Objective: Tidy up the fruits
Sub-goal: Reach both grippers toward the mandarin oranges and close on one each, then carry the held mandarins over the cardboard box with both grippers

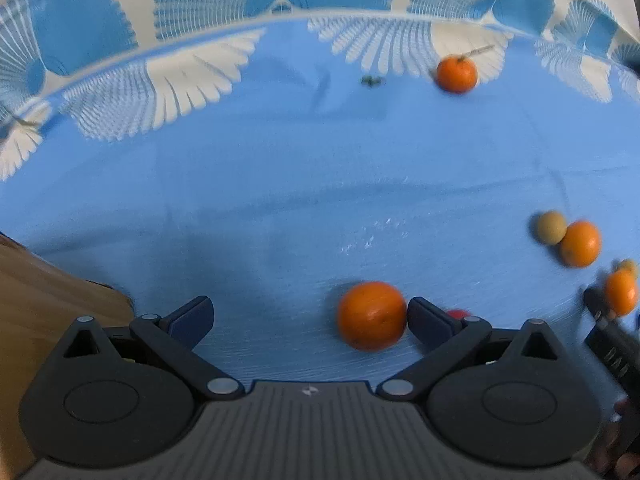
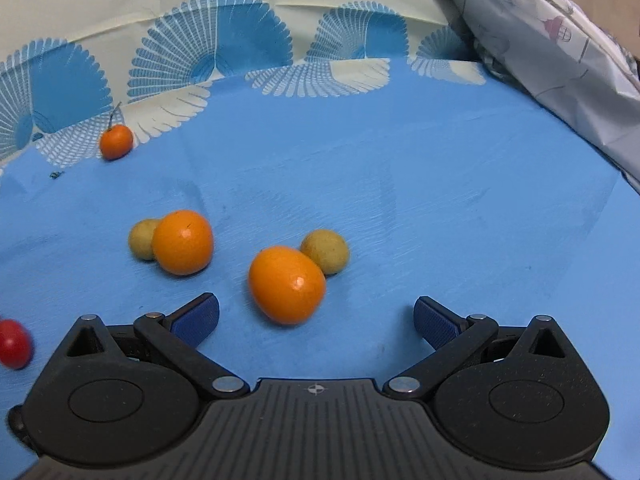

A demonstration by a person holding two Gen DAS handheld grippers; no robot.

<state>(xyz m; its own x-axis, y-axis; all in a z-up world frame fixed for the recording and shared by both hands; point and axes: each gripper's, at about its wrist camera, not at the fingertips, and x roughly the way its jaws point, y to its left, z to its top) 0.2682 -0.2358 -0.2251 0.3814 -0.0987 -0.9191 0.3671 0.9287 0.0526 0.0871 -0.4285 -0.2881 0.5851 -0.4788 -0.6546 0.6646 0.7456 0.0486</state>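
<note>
My left gripper (image 1: pixel 310 320) is open just above the blue cloth. An orange (image 1: pixel 372 316) lies between its fingers, close against the right fingertip (image 1: pixel 430 318). A small red fruit (image 1: pixel 458 314) peeks out behind that finger. My right gripper (image 2: pixel 316 320) is also open, and a larger orange (image 2: pixel 286 284) sits just ahead of its jaws with a tan fruit (image 2: pixel 325 251) touching it behind. Left of them lies another orange (image 2: pixel 183 242) against a second tan fruit (image 2: pixel 142 239). A stemmed orange (image 2: pixel 116 141) rests far back. The red fruit (image 2: pixel 14 344) shows at the left edge.
A blue tablecloth (image 1: pixel 280 200) with a white fan-pattern border covers the table. Bare wood (image 1: pixel 40 300) shows at the left. Crumpled pale fabric (image 2: pixel 560 40) is heaped at the right. A dark speck (image 1: pixel 371 80) lies on the cloth near the far edge.
</note>
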